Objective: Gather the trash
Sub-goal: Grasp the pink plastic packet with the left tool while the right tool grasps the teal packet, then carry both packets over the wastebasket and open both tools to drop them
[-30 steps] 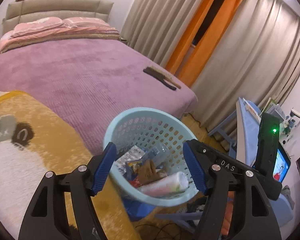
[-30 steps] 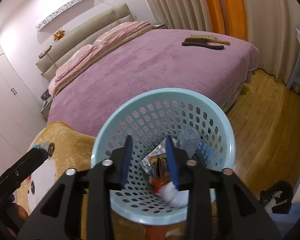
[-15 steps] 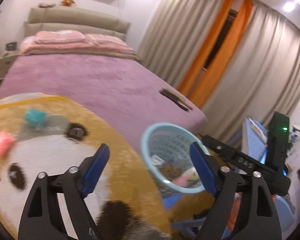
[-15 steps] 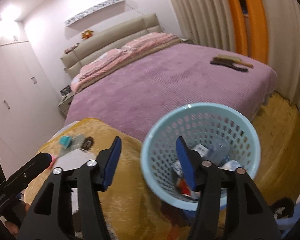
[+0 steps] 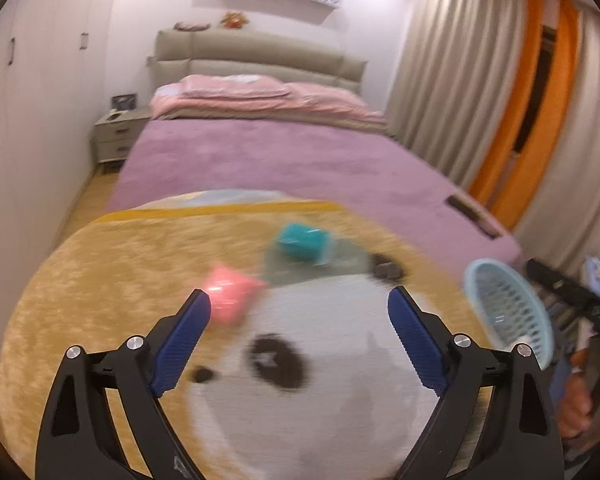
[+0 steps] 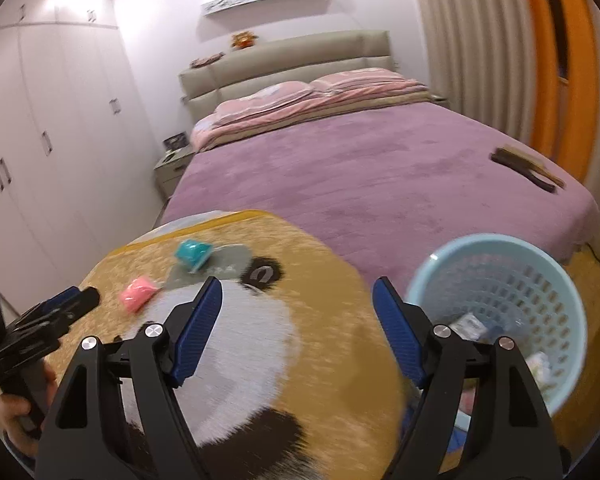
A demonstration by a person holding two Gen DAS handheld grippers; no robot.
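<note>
My left hand-held gripper (image 5: pixel 298 308) is wide open and holds nothing. It hangs over the yellow panda blanket (image 5: pixel 120 264). Just beside its left fingertip lies a small pink packet (image 5: pixel 230 294), soft and a little crumpled, blurred in this view. Further away lies a teal piece (image 5: pixel 302 242) on a grey flat wrapper (image 5: pixel 340 258). My right hand-held gripper (image 6: pixel 296 294) is also open and empty. The light blue basket (image 6: pixel 500 244) with holes stands at the right side, near the purple bed (image 6: pixel 380 168), and it has some trash (image 6: pixel 470 326) inside.
</note>
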